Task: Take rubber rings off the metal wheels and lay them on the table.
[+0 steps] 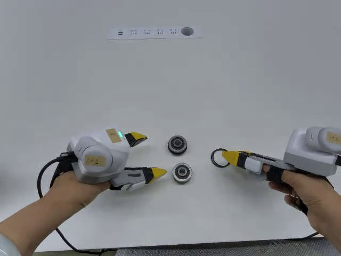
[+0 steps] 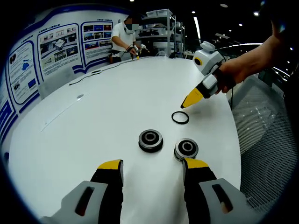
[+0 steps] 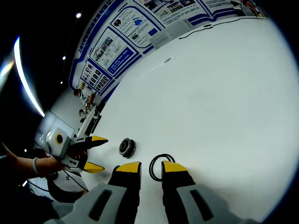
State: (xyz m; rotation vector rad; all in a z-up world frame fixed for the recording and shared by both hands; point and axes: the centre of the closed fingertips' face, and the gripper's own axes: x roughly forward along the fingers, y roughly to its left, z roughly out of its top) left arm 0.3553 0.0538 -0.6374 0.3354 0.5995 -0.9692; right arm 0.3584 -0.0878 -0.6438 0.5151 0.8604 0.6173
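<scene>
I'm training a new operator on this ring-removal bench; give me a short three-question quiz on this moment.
1. How many small round metal wheels lie on the white table?
2. True or false: the right gripper grips the thin black rubber ring.
3. The jaws of the left gripper are: A shut, B open, C clamped on a wheel.
Key: 1 two; 2 false, it lies loose on the table; 3 B.
</scene>
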